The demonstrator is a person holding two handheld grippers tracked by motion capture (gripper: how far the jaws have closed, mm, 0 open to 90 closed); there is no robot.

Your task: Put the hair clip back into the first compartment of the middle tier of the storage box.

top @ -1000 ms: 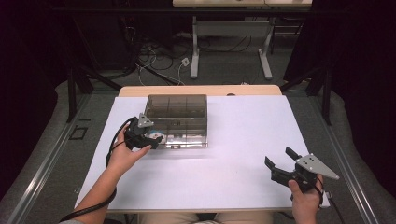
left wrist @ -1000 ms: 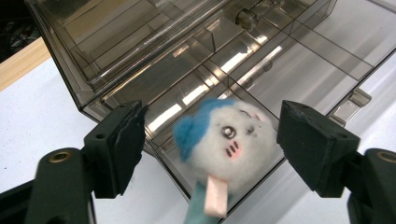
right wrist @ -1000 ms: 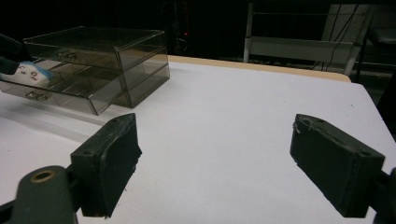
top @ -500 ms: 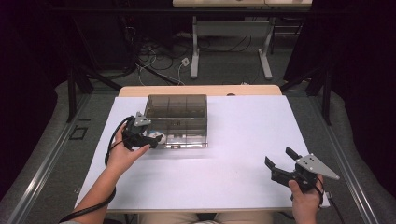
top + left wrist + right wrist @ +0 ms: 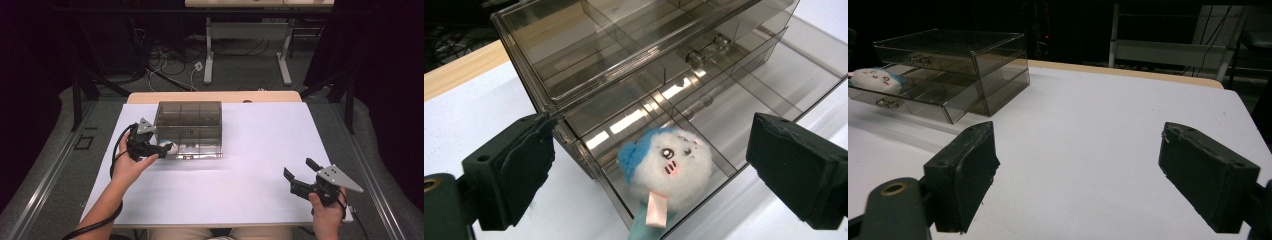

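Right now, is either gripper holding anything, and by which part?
Nothing is held. The left gripper has just been opening; the plush toy lies between its jaws in the open drawer, pads clear. The right gripper is open.

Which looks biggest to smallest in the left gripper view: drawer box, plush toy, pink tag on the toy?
1. Smoked clear drawer box, spanning most of the frame.
2. White plush toy lying in the open lower drawer, between the open fingers.
3. Pink tag, a small strip.

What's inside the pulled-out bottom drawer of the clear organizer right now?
A white plush toy with a blue cap lies in the open drawer, at its left end compartment. The other compartments look empty. The toy covers the floor under it.
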